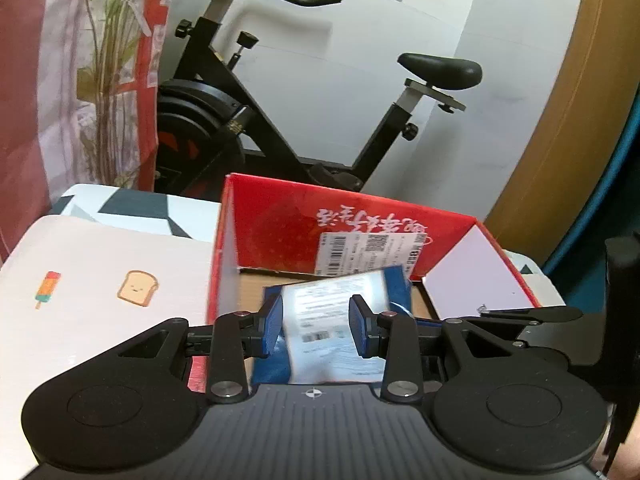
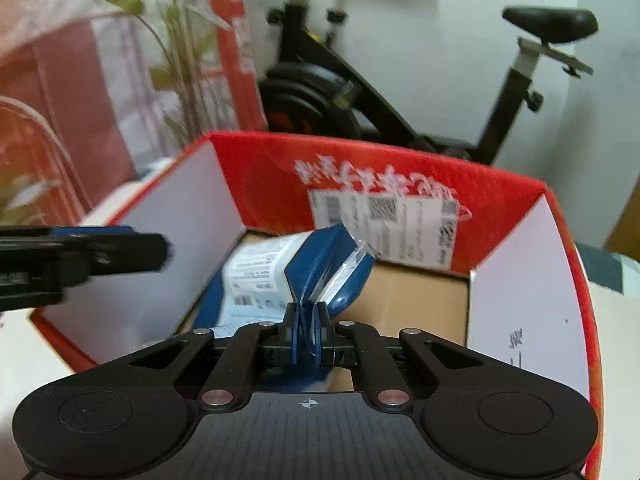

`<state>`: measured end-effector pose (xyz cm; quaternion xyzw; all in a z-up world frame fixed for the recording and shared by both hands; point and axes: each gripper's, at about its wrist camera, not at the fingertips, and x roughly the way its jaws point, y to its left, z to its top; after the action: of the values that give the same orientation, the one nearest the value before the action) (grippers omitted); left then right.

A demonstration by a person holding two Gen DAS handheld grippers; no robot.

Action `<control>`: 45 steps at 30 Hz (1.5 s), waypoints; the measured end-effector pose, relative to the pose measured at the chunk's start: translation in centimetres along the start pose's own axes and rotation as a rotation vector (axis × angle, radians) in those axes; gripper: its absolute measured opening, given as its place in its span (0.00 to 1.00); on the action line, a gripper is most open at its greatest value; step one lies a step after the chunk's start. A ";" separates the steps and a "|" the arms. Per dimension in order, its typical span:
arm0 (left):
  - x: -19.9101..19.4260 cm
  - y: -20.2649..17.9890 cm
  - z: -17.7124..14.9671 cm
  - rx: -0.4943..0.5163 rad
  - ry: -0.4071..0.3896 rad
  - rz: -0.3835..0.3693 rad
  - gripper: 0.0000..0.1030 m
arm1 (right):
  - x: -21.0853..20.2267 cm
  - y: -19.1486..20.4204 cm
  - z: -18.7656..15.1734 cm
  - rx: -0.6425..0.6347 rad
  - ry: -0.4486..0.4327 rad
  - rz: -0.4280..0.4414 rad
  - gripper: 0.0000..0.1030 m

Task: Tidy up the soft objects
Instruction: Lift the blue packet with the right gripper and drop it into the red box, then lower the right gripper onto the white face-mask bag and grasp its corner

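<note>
A blue soft packet with a white printed label point(image 1: 334, 320) lies inside an open red cardboard box point(image 1: 280, 216). My left gripper point(image 1: 316, 326) hangs over the box with its blue pads point(image 1: 272, 326) spread apart on either side of the packet, not pressing it. In the right wrist view the same packet point(image 2: 260, 280) rests against the box's left wall point(image 2: 160, 240). My right gripper point(image 2: 306, 328) is shut on the packet's blue end flap point(image 2: 328, 260) and holds it just above the brown box floor point(image 2: 412, 300). The left gripper shows there at the left edge point(image 2: 80, 256).
The box stands on a white cloth with toast and ice-lolly prints point(image 1: 100, 300). Behind it are a black exercise bike point(image 1: 320, 112), a plant point(image 1: 108, 60), a red-and-white bag point(image 1: 36, 100) and a wooden panel point(image 1: 560, 120) at right.
</note>
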<state>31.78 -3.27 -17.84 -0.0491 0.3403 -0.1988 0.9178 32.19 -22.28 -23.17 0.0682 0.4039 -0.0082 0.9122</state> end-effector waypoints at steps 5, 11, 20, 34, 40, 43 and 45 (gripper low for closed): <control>-0.4 0.1 0.0 0.018 -0.010 0.031 0.37 | 0.3 0.0 -0.4 0.003 0.066 -0.115 0.19; -1.7 -0.3 -0.5 0.045 -0.015 0.032 0.37 | -2.8 -0.3 -1.1 -0.004 -0.014 -0.137 0.42; -6.1 -0.9 -3.6 0.060 0.004 0.038 0.46 | -11.3 -1.0 -5.1 0.027 -0.222 -0.035 0.71; -9.8 -3.5 -9.1 0.072 0.043 0.007 0.46 | -16.1 -1.9 -13.5 0.077 -0.242 -0.049 0.97; -9.1 -3.9 -12.1 0.071 0.102 -0.024 0.46 | -14.7 -3.2 -18.0 0.163 -0.184 -0.095 0.96; -8.9 -3.9 -13.1 0.070 0.119 -0.023 0.46 | -14.4 -3.5 -19.7 0.179 -0.159 -0.127 0.96; -8.8 -3.9 -13.6 0.064 0.132 -0.038 0.46 | -14.4 -3.9 -20.2 0.191 -0.159 -0.146 0.96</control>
<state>15.62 -2.71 -22.05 -0.0129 0.3927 -0.2296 0.8904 7.31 -24.08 -26.40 0.1241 0.3318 -0.1183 0.9276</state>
